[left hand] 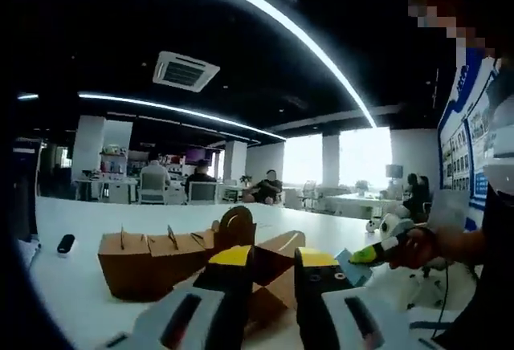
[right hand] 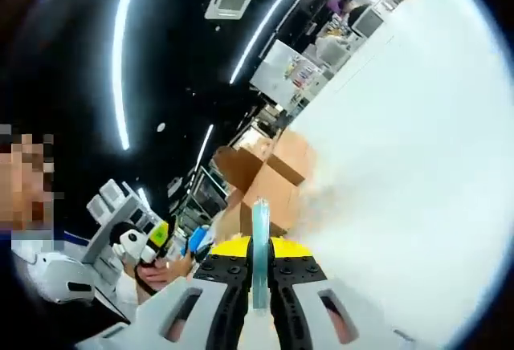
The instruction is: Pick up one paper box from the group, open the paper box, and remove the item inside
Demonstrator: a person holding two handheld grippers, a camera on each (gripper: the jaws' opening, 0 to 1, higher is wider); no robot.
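In the left gripper view my left gripper (left hand: 274, 258) is shut on a brown paper box (left hand: 277, 244). The box sits tilted between the yellow-tipped jaws, with a rounded flap (left hand: 238, 223) standing open. Other brown boxes (left hand: 148, 260) stand grouped on the white table to the left. My right gripper (left hand: 371, 252) comes in from the right, held by a hand. In the right gripper view my right gripper (right hand: 261, 260) is shut on a thin, flat, light blue item (right hand: 261, 221) that stands upright between the jaws. Beyond it are the brown boxes (right hand: 277, 175), and the left gripper (right hand: 161, 238) at the left.
A white table (right hand: 401, 149) stretches far ahead, with a small black object (left hand: 66, 243) near its left edge. The person's white sleeve (right hand: 48, 278) is at lower left. People sit at desks (left hand: 152, 181) in the office behind. A blue notice board (left hand: 466, 149) is on the right.
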